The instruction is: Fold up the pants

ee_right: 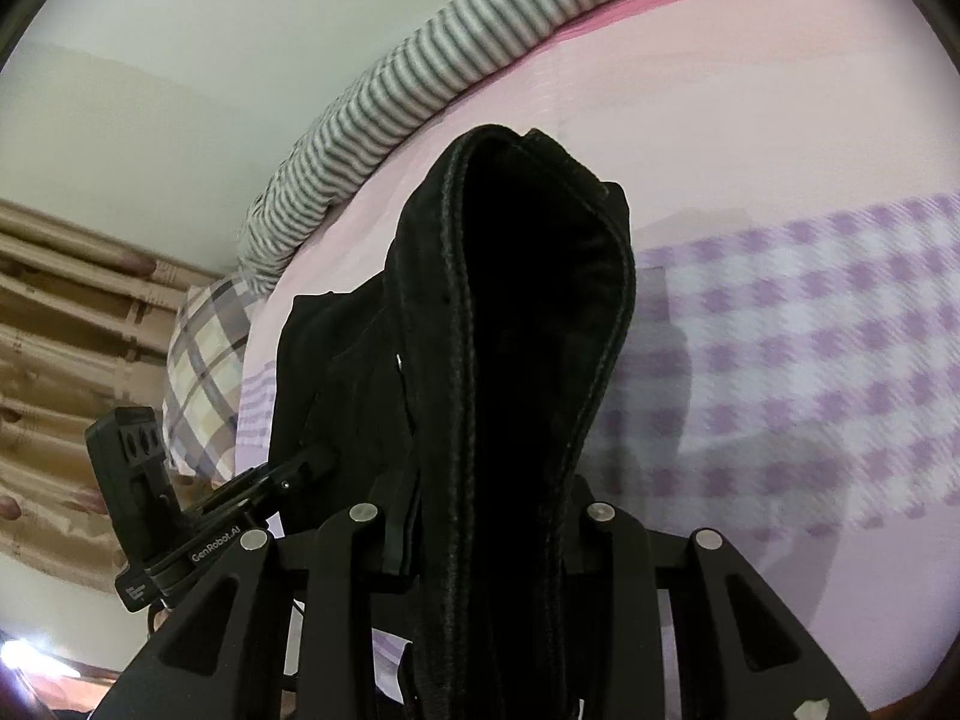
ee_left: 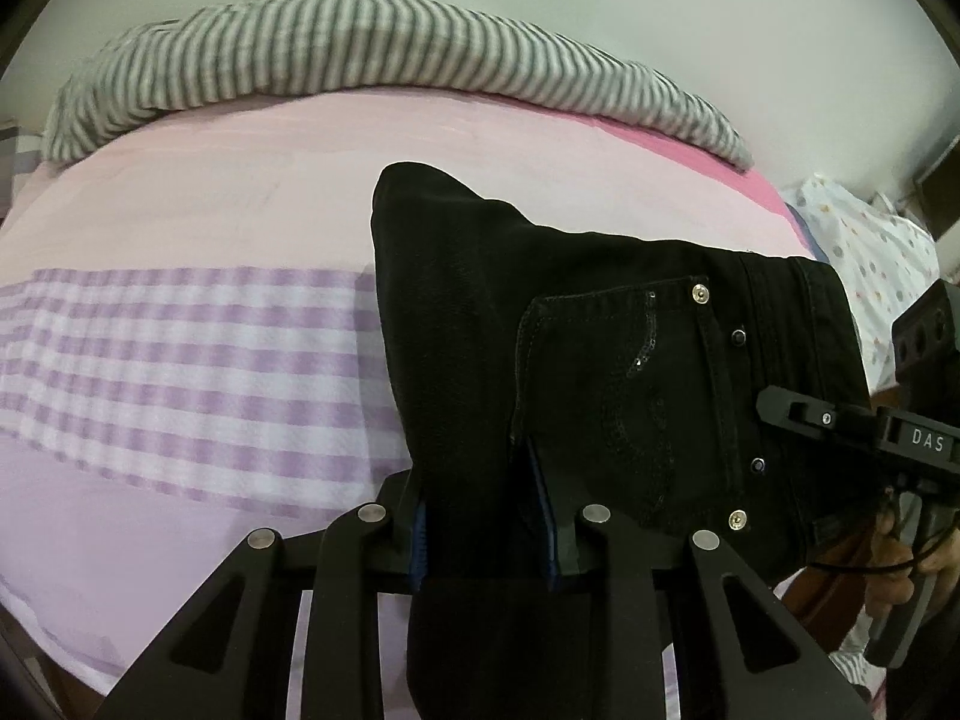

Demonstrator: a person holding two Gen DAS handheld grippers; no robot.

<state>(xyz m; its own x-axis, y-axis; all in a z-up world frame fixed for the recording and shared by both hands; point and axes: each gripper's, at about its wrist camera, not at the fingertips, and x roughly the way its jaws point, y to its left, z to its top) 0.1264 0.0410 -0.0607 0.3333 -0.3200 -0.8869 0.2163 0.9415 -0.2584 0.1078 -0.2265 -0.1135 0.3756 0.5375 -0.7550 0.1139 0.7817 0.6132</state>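
Both grippers clamp black pants [ee_left: 570,372] above a pink bed [ee_left: 198,192]: the left gripper [ee_left: 486,516] pinches fabric near a back pocket, the right gripper [ee_right: 486,516] grips a thick folded edge.

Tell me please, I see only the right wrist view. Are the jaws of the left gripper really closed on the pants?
Observer: Yes. In the left wrist view the left gripper has its jaws pinched on a fold of the black pants.
Operator: Which side of the pants faces that camera?
Observer: The side with a stitched pocket, which has metal rivets at its corners.
Operator: Is anything lying beyond the pants?
Observer: A white cloth with coloured dots, past the waistband.
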